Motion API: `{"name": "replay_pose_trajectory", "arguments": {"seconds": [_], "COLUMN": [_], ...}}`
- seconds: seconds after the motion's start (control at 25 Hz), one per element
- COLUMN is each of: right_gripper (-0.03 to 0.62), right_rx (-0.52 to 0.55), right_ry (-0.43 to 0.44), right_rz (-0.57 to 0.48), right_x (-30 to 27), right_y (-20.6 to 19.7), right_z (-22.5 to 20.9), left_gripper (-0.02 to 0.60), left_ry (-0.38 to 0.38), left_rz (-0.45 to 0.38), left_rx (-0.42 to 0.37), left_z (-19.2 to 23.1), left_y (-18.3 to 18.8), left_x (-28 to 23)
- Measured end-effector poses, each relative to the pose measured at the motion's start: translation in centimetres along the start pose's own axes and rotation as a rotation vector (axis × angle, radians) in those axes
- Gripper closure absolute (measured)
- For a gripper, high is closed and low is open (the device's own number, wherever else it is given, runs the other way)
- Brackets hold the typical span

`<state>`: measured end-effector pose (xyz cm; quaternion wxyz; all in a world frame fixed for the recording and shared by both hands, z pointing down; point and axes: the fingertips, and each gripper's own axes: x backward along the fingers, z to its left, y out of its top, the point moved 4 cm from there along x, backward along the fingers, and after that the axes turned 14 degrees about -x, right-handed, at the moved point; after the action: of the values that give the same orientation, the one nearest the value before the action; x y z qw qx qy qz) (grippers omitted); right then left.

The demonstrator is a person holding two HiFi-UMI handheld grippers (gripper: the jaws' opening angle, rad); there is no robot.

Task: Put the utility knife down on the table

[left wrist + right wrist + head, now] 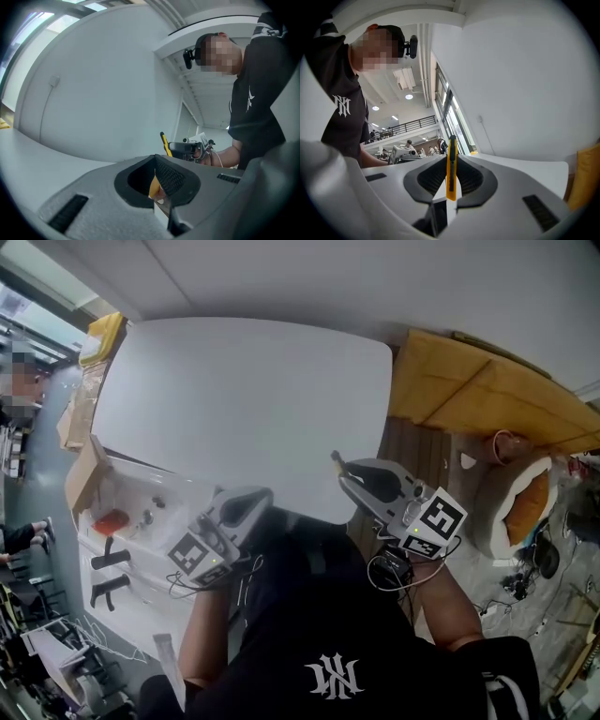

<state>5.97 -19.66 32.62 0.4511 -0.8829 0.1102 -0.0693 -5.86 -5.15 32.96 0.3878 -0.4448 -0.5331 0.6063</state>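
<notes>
The slim yellow plastic utility knife point(451, 161) stood clamped in the right gripper point(450, 182), its long axis running along the jaws, above the near edge of the white round-cornered table point(244, 399). The left gripper point(158, 183) had its jaws drawn together.

Bright, even indoor light; ceiling lamps point(408, 96) glow left of the right gripper point(451, 163), windows point(449, 110) beyond it. Fisheye bending, dark corners, gripper body slightly soft.

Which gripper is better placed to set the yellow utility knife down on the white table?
Right. The right gripper clamps the yellow utility knife near the edge of the white table; the left gripper has none.
</notes>
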Motion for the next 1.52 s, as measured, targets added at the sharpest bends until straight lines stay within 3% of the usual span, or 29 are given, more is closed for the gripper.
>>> {"name": "replay_pose_trajectory", "arguments": {"seconds": [0.28,0.64,0.8,1.2,1.52], "right_gripper": [0.54,0.54,0.54,0.54,0.54], "right_rx": [0.03,0.09,0.122,0.13,0.11], "right_ry": [-0.091,-0.202,-0.232,-0.223,-0.257], "right_rz": [0.027,0.138,0.185,0.324,0.458], "right_x": [-3.0,-11.9,-15.4,-19.2,-18.6], "right_y": [1.5,1.6,0.9,-3.8,-8.8], "right_z": [-4.4,-8.0,-10.6,-20.9,-26.9], "left_gripper": [0.575,0.575,0.575,0.575,0.575], "left_ry": [-0.065,-0.151,-0.173,-0.1,-0.079], "left_rz": [0.03,0.006,-0.003,0.015,0.055], "left_rx": [0.035,0.1,0.082,0.158,0.151], "left_z": [4.4,12.4,15.4,18.5,19.7], "left_y": [-3.0,-6.4,-8.1,-15.0,-19.5], "left_x": [-1.9,-1.8,-2.1,-5.6,-7.5]}}
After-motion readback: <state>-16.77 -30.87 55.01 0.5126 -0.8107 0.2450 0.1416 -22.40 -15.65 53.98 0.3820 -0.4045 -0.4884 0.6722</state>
